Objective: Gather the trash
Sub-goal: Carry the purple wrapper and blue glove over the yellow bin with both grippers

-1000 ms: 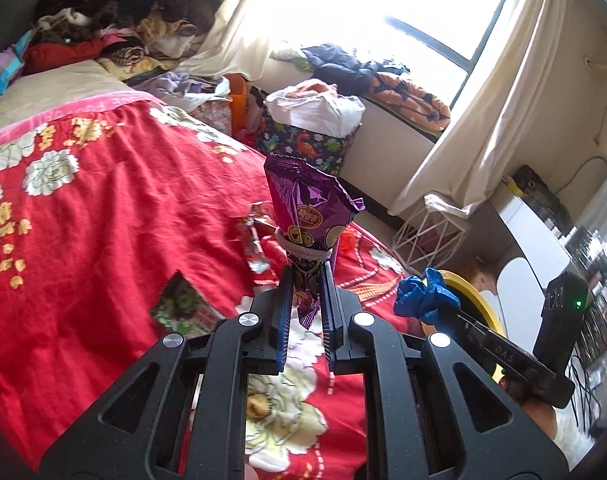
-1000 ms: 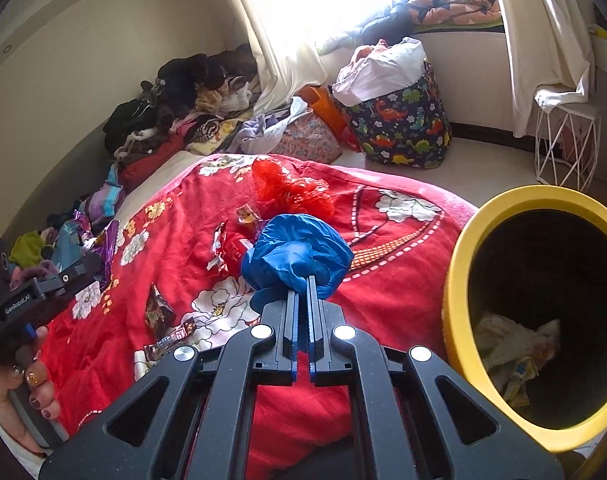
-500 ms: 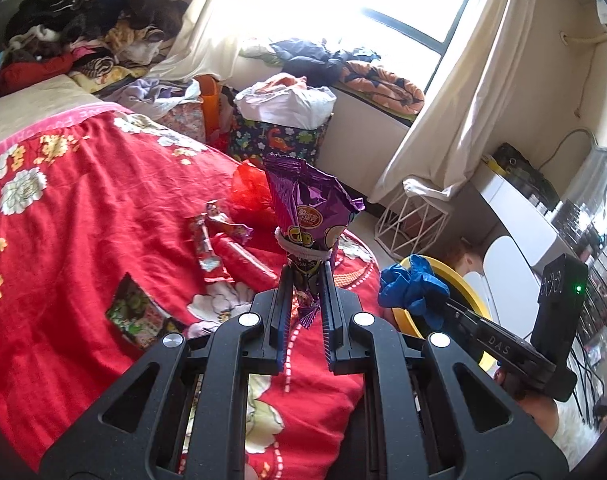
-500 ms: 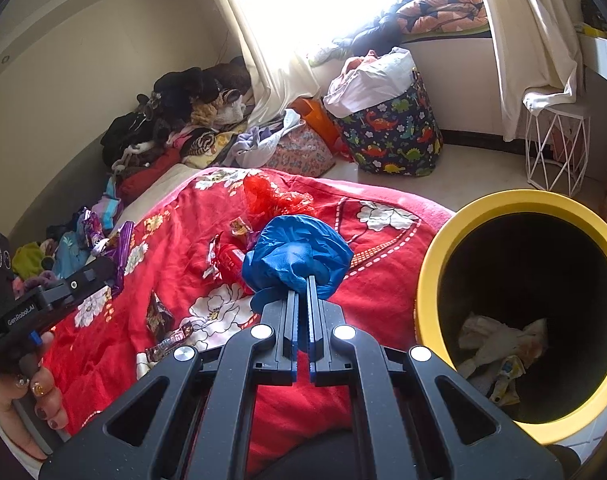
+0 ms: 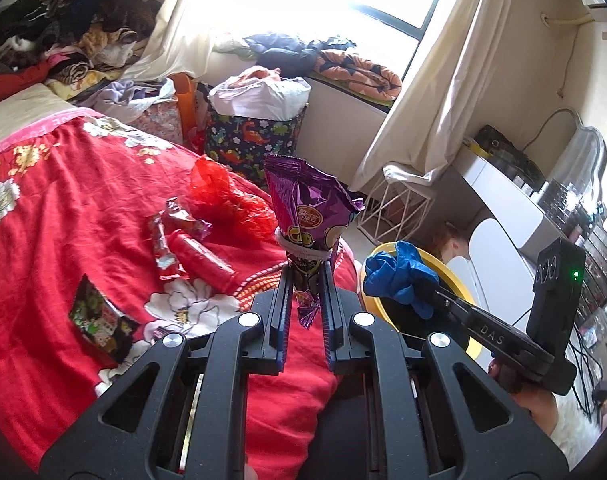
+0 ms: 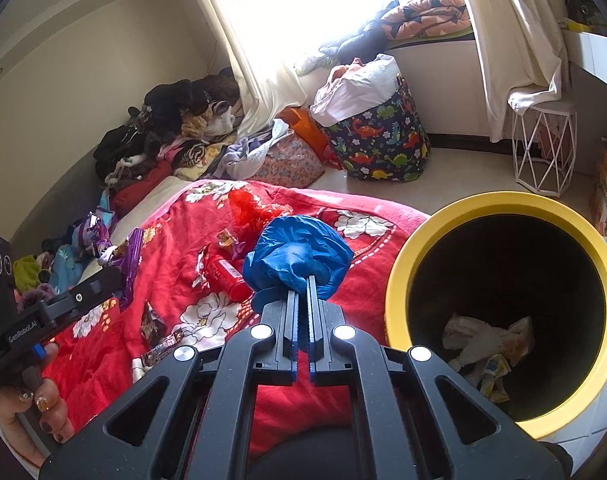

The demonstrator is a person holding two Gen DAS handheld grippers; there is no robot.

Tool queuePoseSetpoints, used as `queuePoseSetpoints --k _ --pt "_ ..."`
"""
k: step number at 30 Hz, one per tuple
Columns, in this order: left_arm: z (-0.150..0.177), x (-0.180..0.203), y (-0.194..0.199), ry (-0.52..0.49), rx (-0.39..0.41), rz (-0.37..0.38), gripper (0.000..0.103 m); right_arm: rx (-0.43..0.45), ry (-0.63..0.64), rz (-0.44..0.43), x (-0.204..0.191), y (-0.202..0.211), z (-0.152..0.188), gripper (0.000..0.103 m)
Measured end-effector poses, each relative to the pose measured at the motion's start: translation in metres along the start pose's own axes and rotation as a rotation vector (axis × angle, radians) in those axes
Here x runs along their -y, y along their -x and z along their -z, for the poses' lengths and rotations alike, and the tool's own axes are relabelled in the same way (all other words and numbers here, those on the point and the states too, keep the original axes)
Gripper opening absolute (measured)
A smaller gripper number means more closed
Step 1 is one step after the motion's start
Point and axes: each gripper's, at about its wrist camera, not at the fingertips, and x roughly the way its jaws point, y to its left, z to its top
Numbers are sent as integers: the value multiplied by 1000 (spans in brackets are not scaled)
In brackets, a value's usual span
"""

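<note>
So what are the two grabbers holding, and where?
Left gripper pinches the purple snack bag by its bottom end; right gripper pinches the blue plastic bag at its lower edge.

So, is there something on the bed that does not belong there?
Yes. Trash lies scattered on the red blanket: a crumpled red bag, a red tube among torn wrappers, and a dark green packet. The yellow bin beside the bed holds only some crumpled paper.

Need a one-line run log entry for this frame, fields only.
left tongs: shut on purple snack bag | right tongs: shut on blue bag | yellow bin: holds paper scraps | wrappers left on red blanket
</note>
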Motion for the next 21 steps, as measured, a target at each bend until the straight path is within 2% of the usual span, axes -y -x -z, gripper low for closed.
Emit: queuePoseSetpoints --k 21 --pt "10 50 -35 -90 -61 80 9 48 -122 106 59 22 -2 3"
